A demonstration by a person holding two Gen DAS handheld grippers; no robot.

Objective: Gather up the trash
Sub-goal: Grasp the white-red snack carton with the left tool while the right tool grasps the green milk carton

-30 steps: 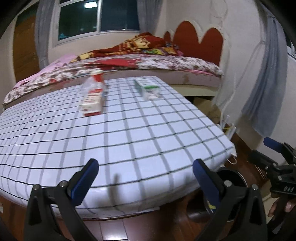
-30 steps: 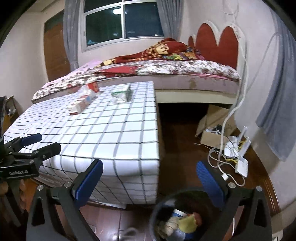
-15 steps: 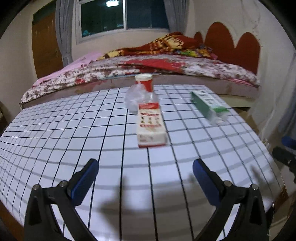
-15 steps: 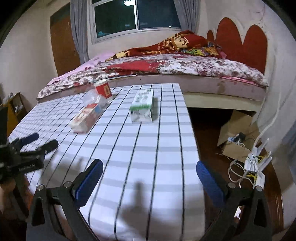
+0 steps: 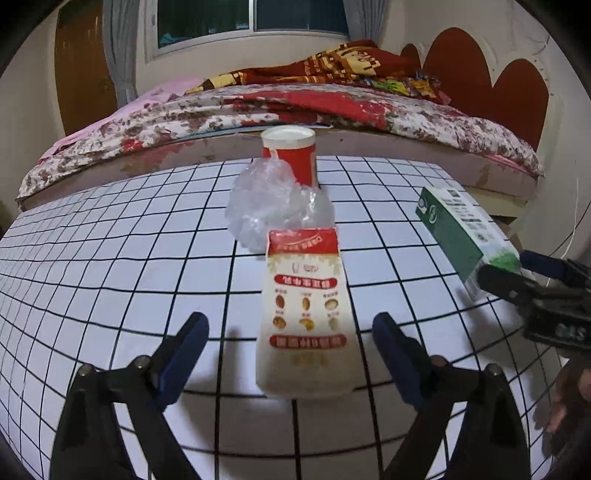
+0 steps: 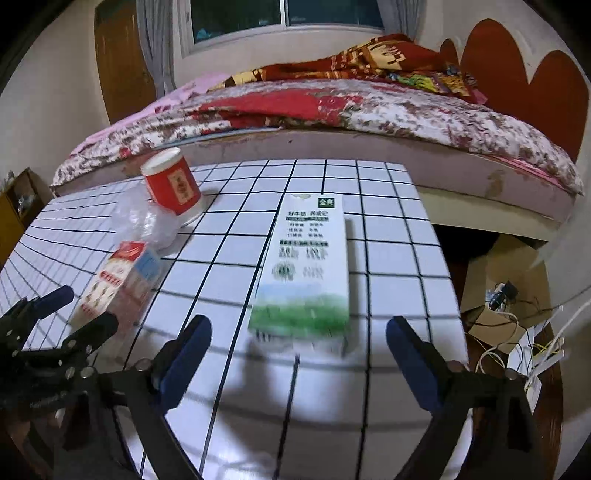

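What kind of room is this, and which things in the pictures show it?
Most likely a bedroom in a home. A bed with a floral quilt stands behind the checked table, a red padded headboard is against the wall, and a curtained window is above.

Each hand-held gripper is the same build — black angular arms ending in two dark blue padded fingers, with small silver screw heads where the arms hinge. The left hand-held gripper [image 5: 290,334] shows its blue pads [image 5: 188,343] plainly; so does the right hand-held gripper [image 6: 299,341]. The right one's black body carries pale lettering, too blurred to read — below it, a bit of bare skin [image 5: 565,398].
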